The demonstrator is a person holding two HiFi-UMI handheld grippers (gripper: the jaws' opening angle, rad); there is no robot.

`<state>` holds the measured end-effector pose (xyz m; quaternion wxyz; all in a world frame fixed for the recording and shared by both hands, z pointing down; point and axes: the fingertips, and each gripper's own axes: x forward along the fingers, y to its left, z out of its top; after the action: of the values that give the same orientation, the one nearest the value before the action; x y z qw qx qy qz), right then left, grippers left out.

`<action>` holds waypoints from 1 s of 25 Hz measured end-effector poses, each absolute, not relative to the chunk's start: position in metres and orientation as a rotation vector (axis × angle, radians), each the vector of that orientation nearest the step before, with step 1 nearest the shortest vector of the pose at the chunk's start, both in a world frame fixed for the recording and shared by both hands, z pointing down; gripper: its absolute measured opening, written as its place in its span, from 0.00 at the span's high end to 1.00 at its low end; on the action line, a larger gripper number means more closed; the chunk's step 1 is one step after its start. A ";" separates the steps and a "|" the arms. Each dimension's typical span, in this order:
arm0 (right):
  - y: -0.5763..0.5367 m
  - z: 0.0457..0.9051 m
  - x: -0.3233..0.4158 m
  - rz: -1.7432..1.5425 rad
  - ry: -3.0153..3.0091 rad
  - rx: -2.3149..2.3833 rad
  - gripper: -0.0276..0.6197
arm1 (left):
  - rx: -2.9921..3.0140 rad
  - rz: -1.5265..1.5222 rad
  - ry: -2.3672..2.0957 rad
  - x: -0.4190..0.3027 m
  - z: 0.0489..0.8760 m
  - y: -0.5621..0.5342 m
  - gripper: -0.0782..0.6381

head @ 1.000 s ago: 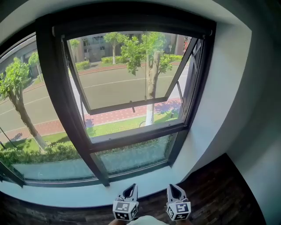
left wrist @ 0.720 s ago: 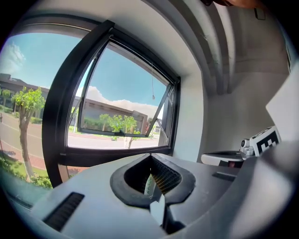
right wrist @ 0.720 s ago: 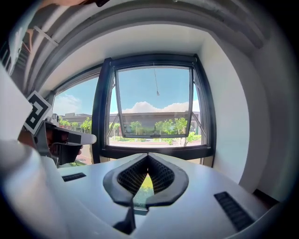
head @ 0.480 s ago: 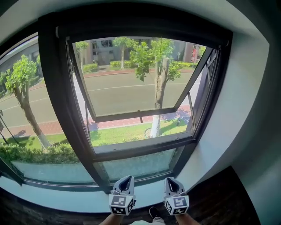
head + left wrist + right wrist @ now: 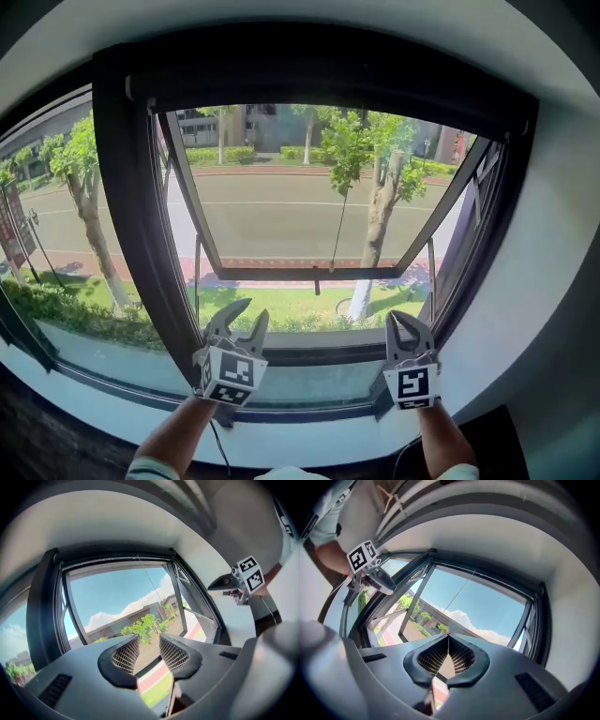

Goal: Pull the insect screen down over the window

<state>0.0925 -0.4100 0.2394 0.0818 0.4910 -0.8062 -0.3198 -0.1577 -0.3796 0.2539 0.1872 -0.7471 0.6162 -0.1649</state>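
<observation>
Screen (image 5: pixel 319 75) rolled up top, likely light, springy; grab thin cord (image 5: pixel 340 220); left gripper (image 5: pixel 249 315) fingers just opening, empty; right gripper (image 5: pixel 406 321) closed, empty.

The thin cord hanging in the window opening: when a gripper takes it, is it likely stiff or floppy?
Probably floppy: the cord is very thin and hangs from the top housing. It looks light, so a nudge would likely swing it aside. So fine a line may slip through jaws not fully shut.

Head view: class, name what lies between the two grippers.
In the head view, only the window's dark lower crossbar spans between the left gripper and right gripper, grass showing above it.
</observation>
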 end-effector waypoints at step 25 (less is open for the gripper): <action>-0.539 -0.099 0.130 -1.775 -1.474 1.316 0.64 | -1.079 -1.149 1.709 -0.249 -0.068 -0.473 0.27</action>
<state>0.1296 -0.5392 -0.0994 0.2404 0.4809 -0.5388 -0.6486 -0.2492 -0.4730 -0.0679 0.3972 -0.4260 0.6745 -0.4536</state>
